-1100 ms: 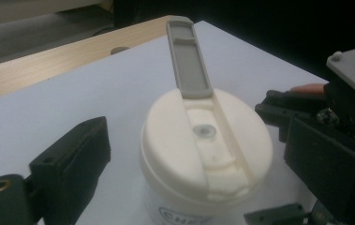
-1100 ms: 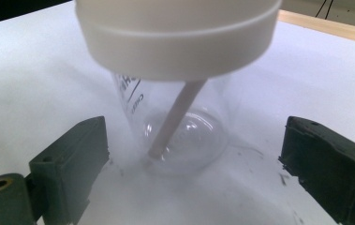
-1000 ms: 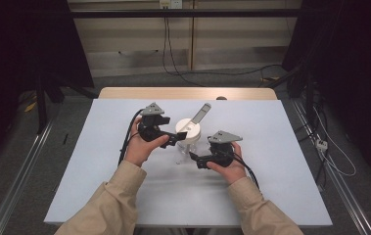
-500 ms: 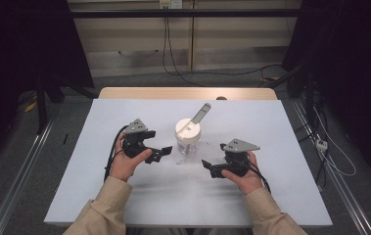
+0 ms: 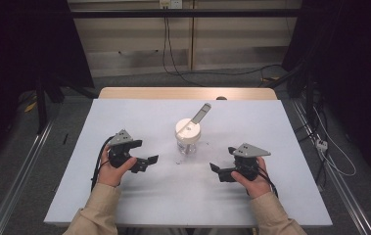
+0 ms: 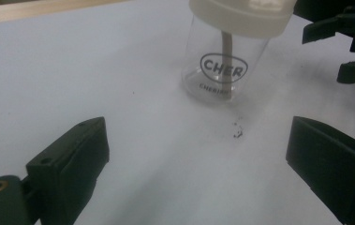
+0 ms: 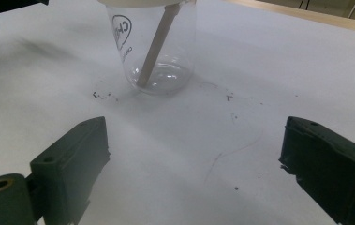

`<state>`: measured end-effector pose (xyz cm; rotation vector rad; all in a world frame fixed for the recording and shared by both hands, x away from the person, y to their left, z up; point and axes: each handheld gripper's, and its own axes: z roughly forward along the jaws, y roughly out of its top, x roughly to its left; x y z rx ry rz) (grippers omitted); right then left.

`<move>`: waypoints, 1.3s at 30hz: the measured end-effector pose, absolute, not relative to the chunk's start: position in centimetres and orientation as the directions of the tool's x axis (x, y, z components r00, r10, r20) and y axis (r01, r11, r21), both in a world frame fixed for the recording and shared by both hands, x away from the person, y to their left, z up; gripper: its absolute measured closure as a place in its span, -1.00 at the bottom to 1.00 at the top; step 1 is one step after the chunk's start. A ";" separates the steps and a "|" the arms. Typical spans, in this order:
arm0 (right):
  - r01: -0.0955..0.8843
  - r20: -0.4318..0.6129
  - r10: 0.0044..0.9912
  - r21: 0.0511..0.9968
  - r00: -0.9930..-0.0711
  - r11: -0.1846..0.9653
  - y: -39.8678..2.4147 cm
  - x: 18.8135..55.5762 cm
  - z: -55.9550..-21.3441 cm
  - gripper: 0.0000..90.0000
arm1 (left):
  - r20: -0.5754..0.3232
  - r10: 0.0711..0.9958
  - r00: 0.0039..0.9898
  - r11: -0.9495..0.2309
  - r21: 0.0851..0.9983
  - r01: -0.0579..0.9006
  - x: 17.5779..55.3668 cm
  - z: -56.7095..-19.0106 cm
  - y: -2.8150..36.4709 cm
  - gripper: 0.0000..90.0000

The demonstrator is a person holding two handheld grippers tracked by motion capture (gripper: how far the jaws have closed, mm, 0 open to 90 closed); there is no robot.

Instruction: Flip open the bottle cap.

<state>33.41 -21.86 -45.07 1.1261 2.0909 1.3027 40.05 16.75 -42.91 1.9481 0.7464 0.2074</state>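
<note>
Standing on the table point(image 5: 124, 117), between the grippers and apart from both, is the lidded jar point(image 5: 187, 138) with a stick point(image 5: 201, 113) through it. Left gripper point(image 5: 150, 161) and right gripper point(image 5: 216, 171) gape wide, empty.

Lidded jar point(image 5: 188, 139) stands mid-table point(image 5: 290, 205), nearer the far edge, stick point(image 5: 200, 113) inside. Left gripper point(image 5: 150, 160) left of it, right gripper point(image 5: 215, 170) right, both nearer the near edge.

one jar point(image 5: 187, 139), one stick point(image 5: 201, 113), two grippers point(image 5: 145, 163)
</note>
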 end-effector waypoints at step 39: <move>0.403 0.029 0.848 0.888 -0.530 0.221 -25.9 30.6 -45.3 -0.83 | -0.167 0.626 0.762 -0.284 0.861 0.422 37.2 -44.3 21.4 -0.86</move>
